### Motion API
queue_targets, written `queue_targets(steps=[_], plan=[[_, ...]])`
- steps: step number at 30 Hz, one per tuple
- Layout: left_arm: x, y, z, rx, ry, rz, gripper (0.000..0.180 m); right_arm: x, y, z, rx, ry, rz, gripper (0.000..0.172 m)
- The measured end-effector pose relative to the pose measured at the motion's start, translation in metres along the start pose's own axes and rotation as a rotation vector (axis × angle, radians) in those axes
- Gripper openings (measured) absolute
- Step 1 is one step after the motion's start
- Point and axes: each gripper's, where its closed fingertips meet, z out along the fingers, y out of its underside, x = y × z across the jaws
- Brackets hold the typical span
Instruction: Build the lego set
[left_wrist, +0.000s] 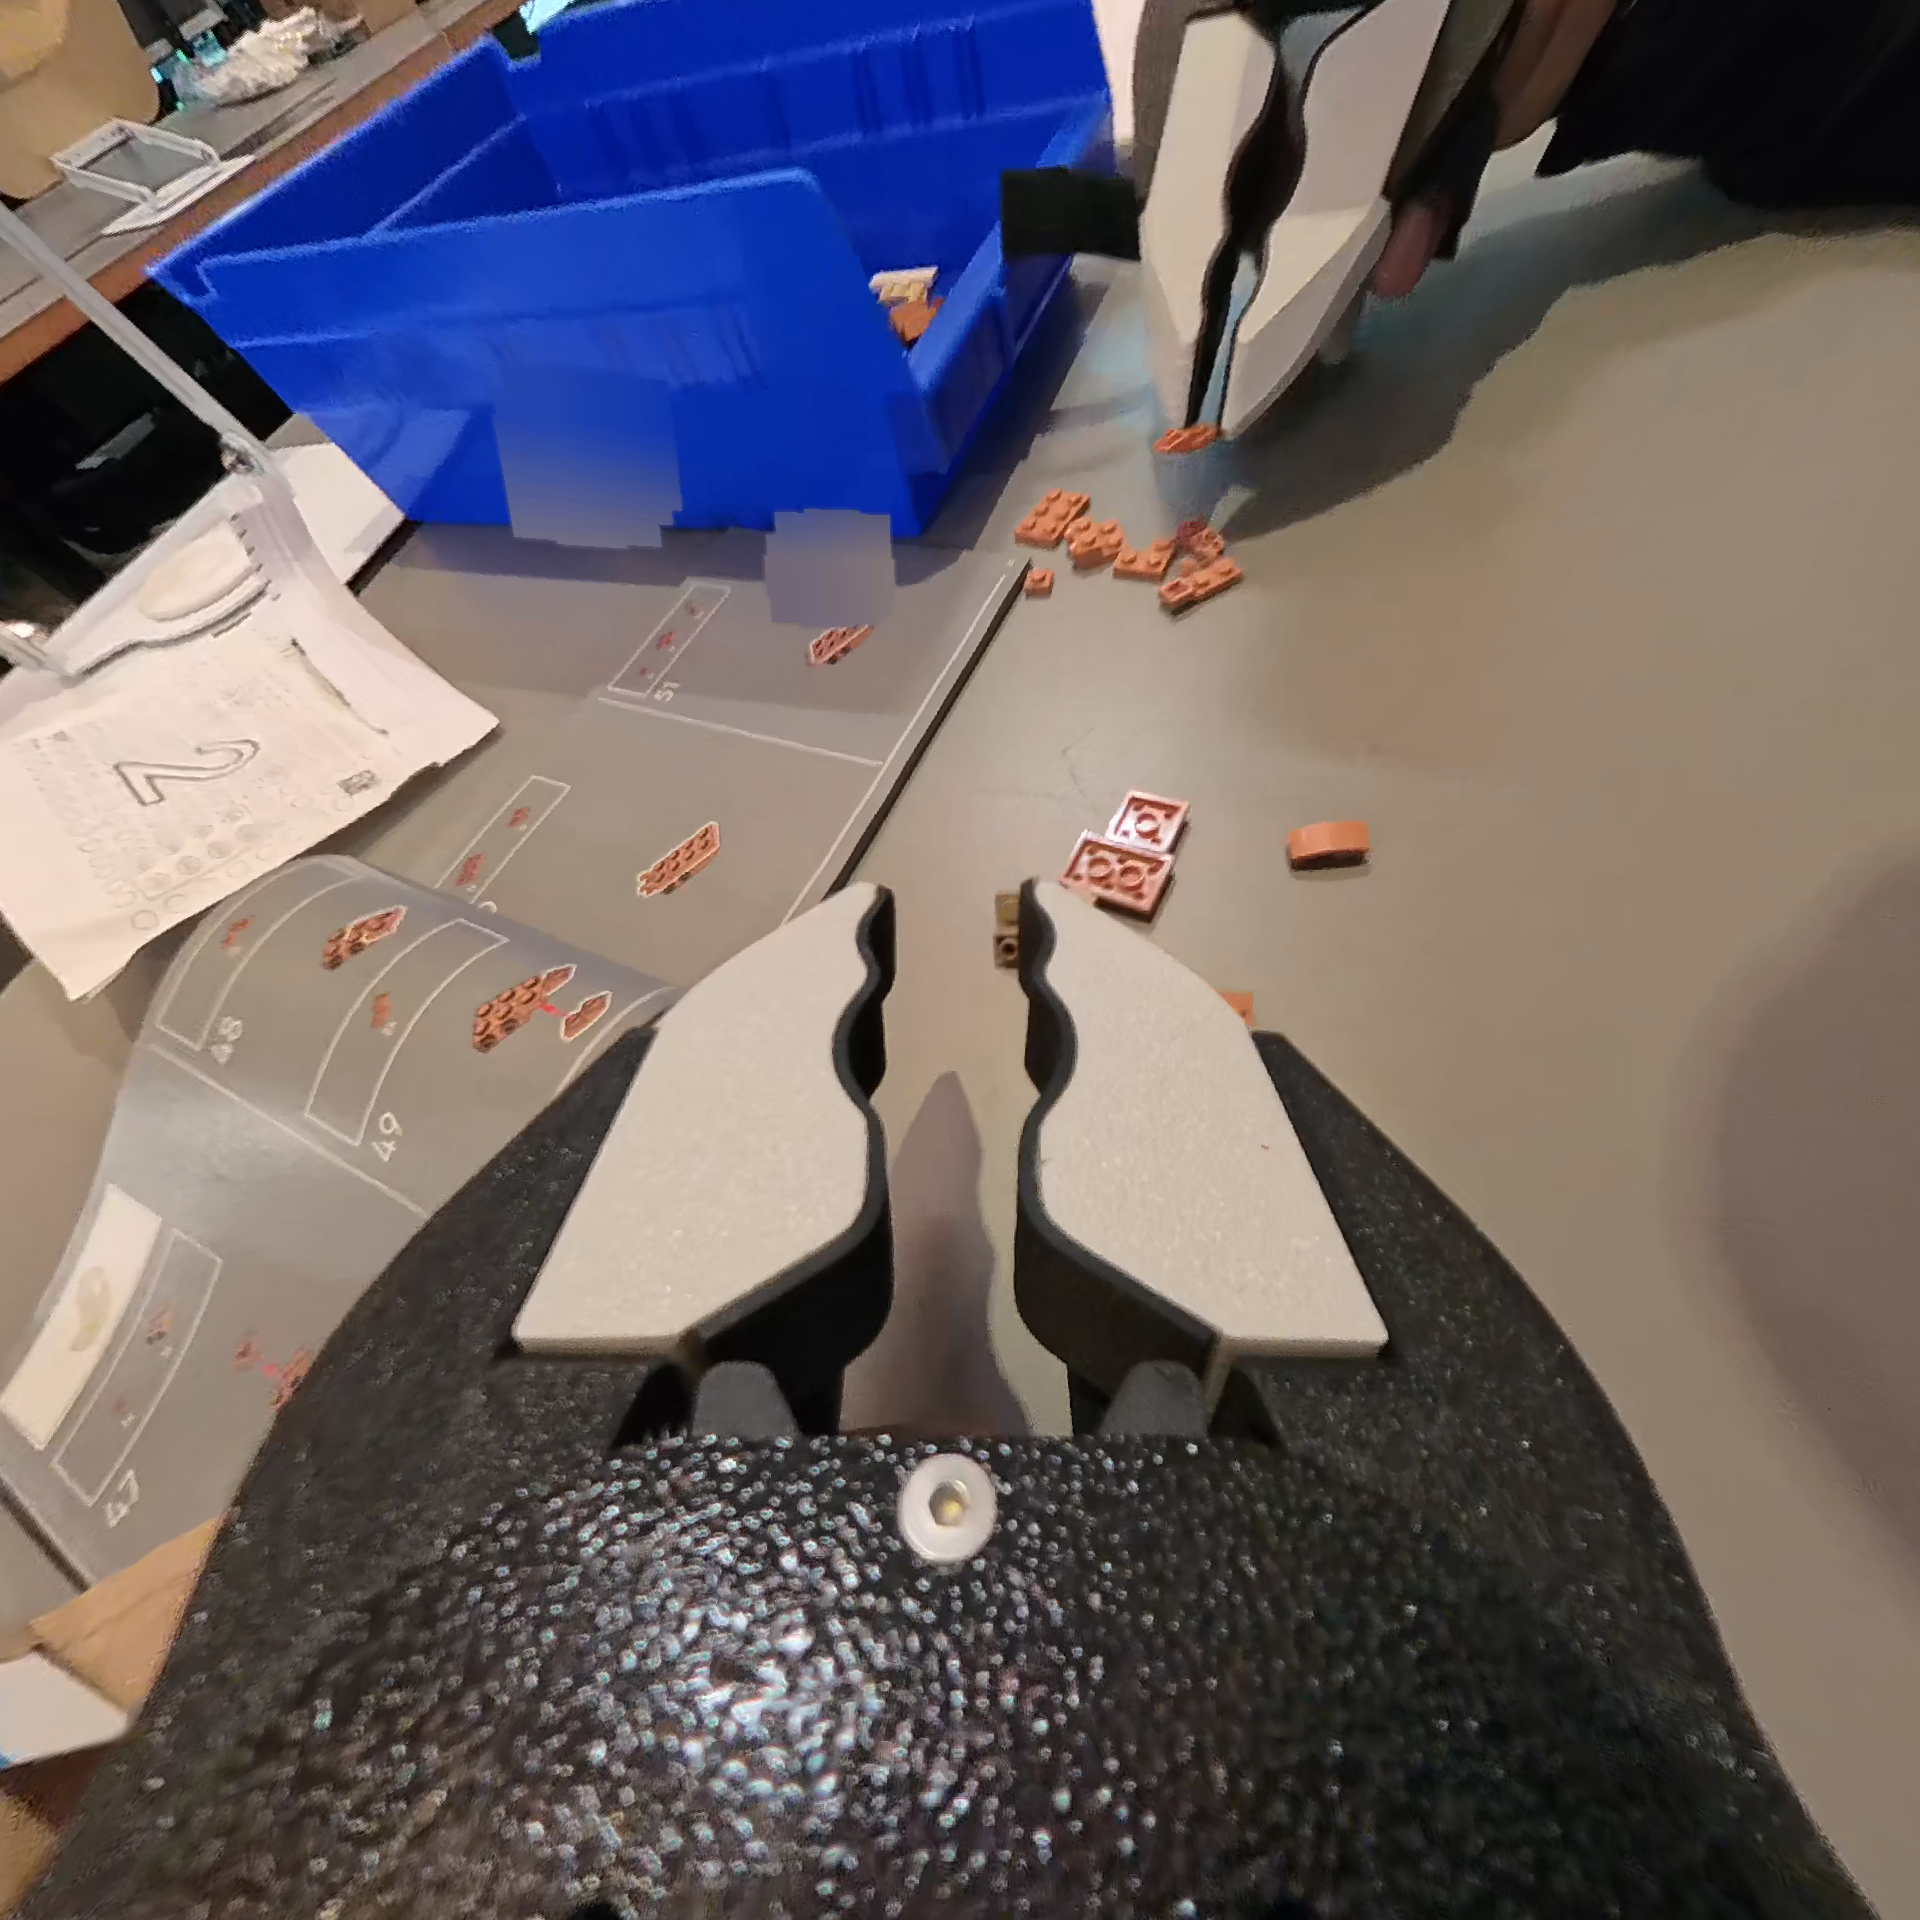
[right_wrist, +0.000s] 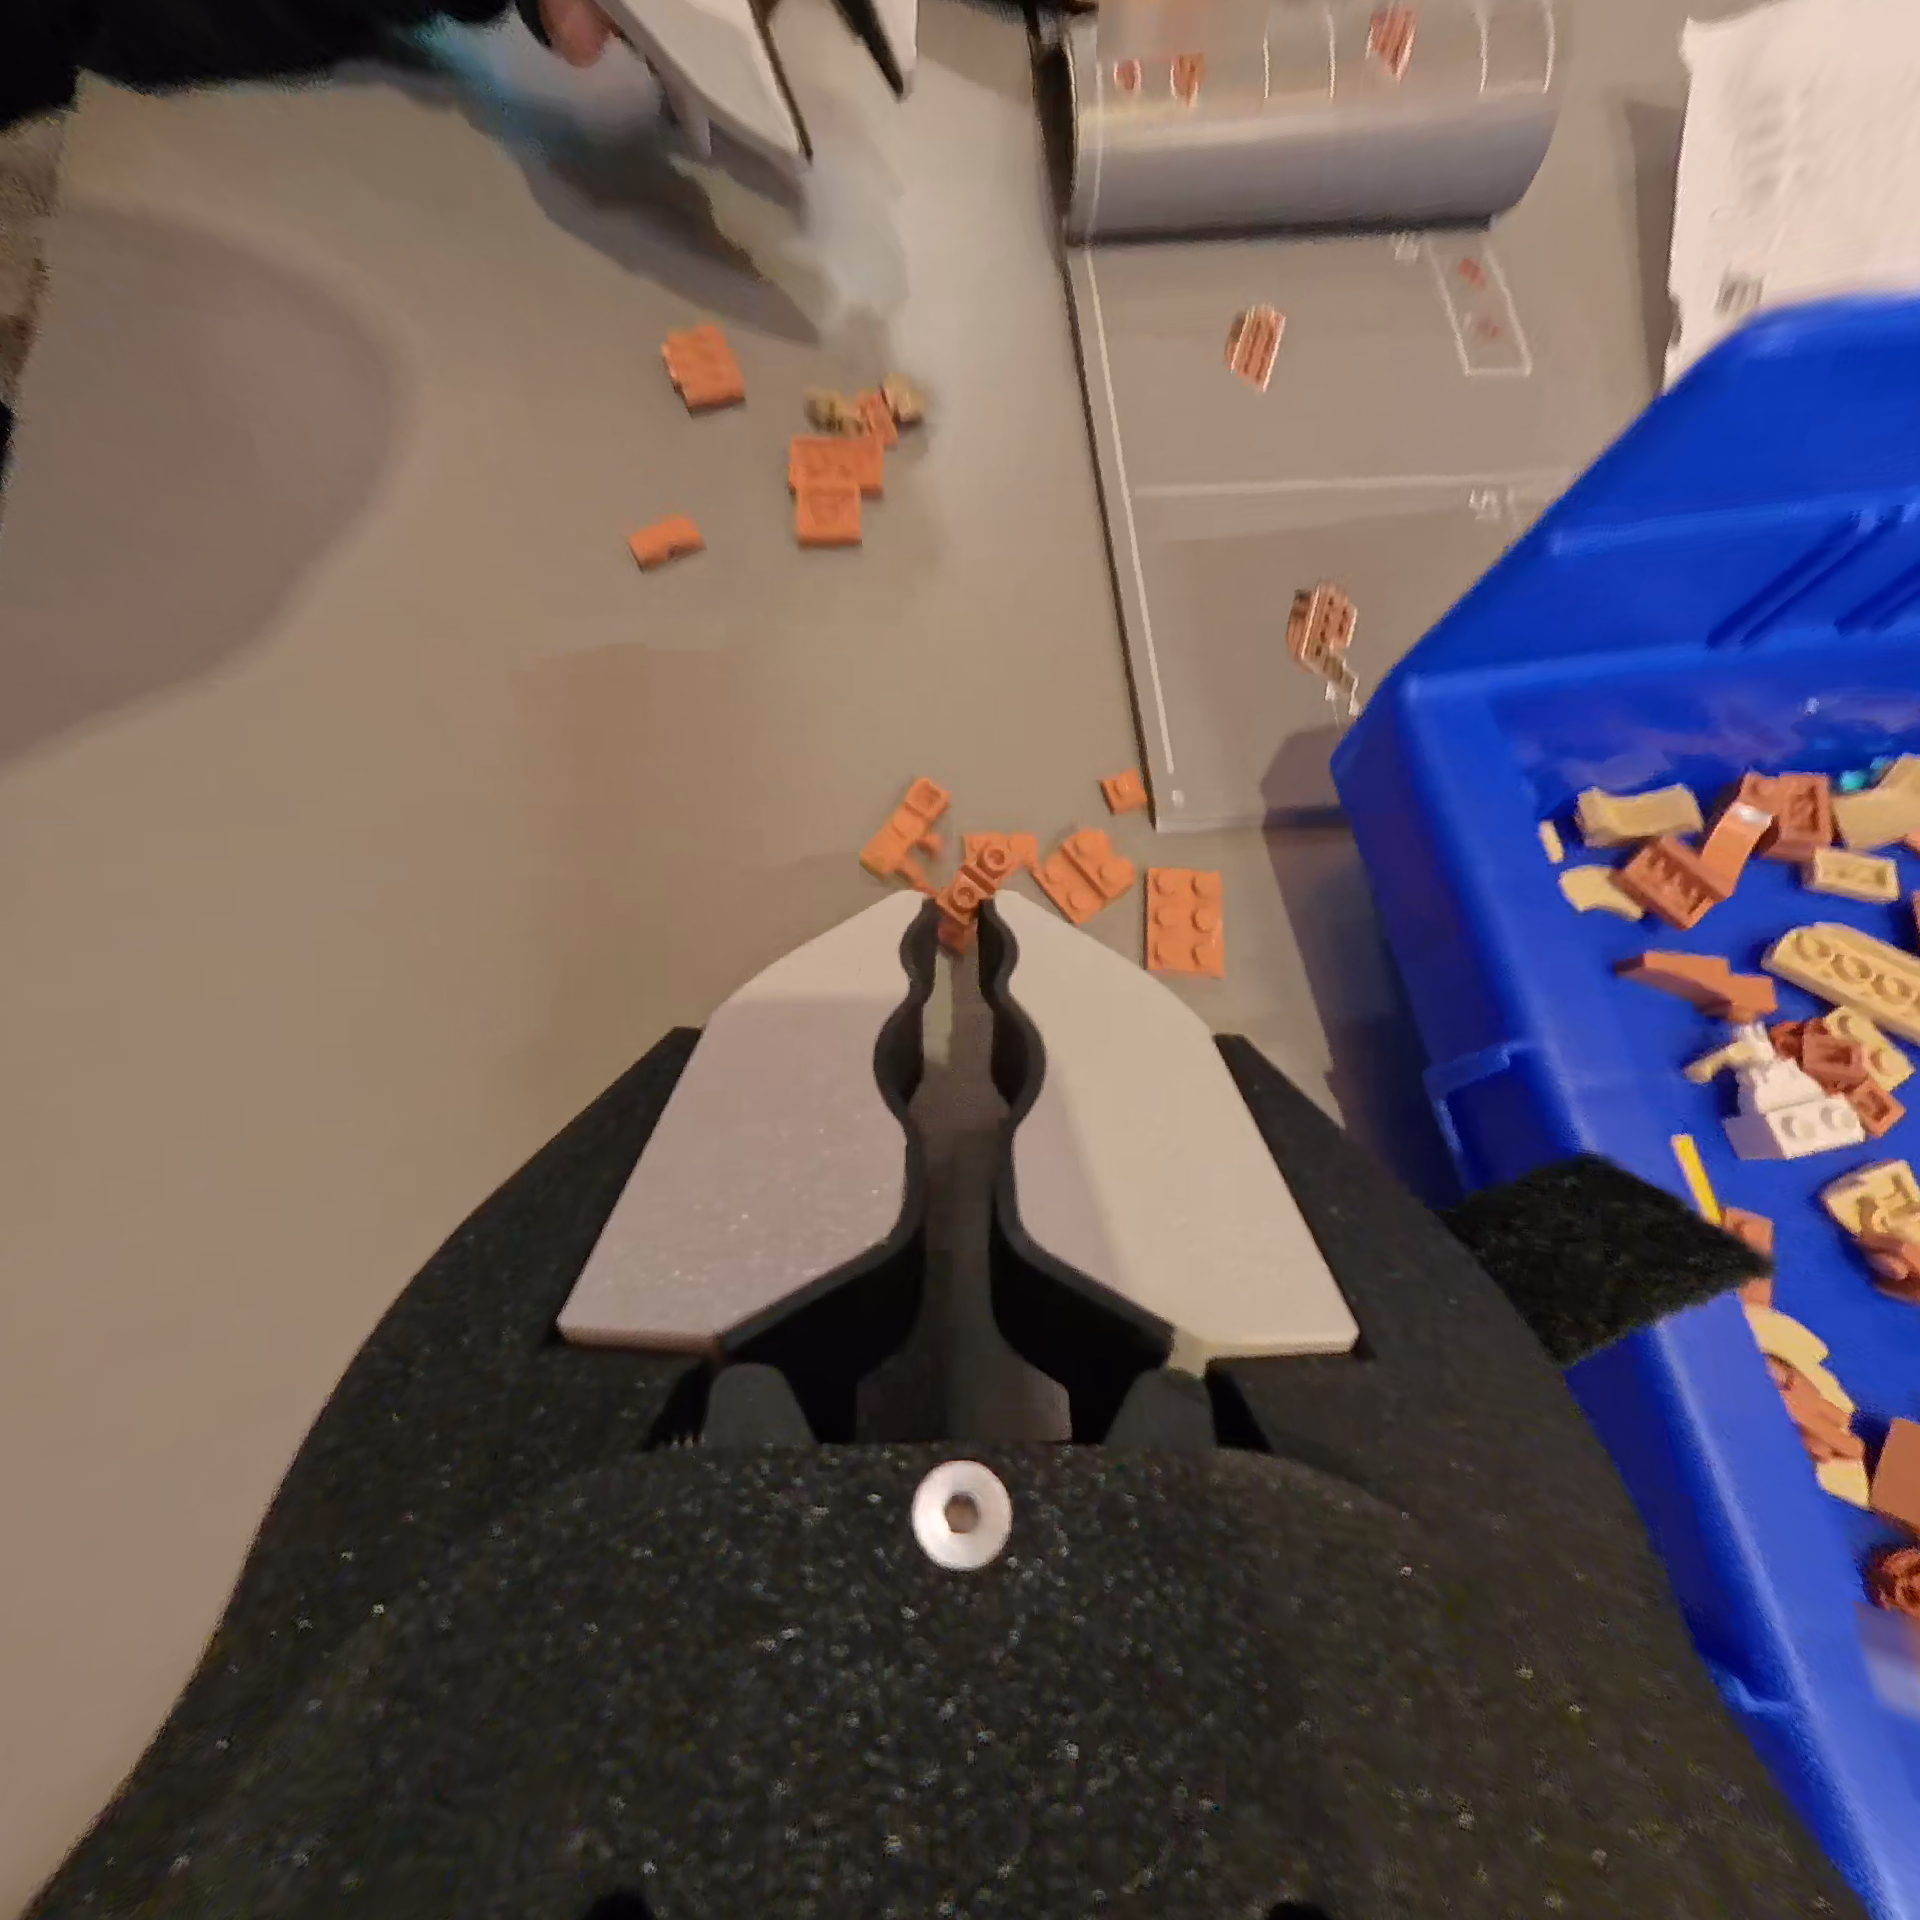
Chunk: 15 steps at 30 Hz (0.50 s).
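Right hand-held gripper (right_wrist: 958, 914) pinching a small orange brick piece (right_wrist: 971, 883) between its fingertips, jaws drawn narrow on it, just above a loose cluster of orange plates (right_wrist: 1086, 878) lying on the grey counter (right_wrist: 416, 831). Judging the piece as light, hard and smooth plastic, stiff enough not to bend but small enough to twist or slip out of a tip-only pinch; gripping across its flat sides probably giving the surest hold.

Left hand-held gripper (left_wrist: 956, 925) hovering low over the counter with jaws standing partly apart and nothing between them; a small tan piece (left_wrist: 1005, 930) lying just beside the right fingertip (left_wrist: 1049, 914), apparently not pressed. Two reddish-brown plates (left_wrist: 1127, 857) lying just beyond, upside down, and a curved orange piece (left_wrist: 1328, 842) lying farther right.

Blue bin (right_wrist: 1558, 935) standing at the right of the cluster, holding a jumble of tan, brown, orange and white pieces (right_wrist: 1787, 935) spread over its floor. Open instruction booklet (left_wrist: 665, 831) lying flat to the left, near a sheet of white paper (left_wrist: 208, 748).
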Motion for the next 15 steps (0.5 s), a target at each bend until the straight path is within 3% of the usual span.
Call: queue_targets(steps=[9,15], plan=[[0.010,-0.012,-0.001,0.064,0.031,0.060,0.022,-0.025,-0.069,0.033,0.171,-0.012,-0.026,0.007],[0.011,-0.021,-0.004,0.098,0.005,0.106,0.022,-0.031,-0.103,0.067,0.240,0.001,0.096,0.007]])
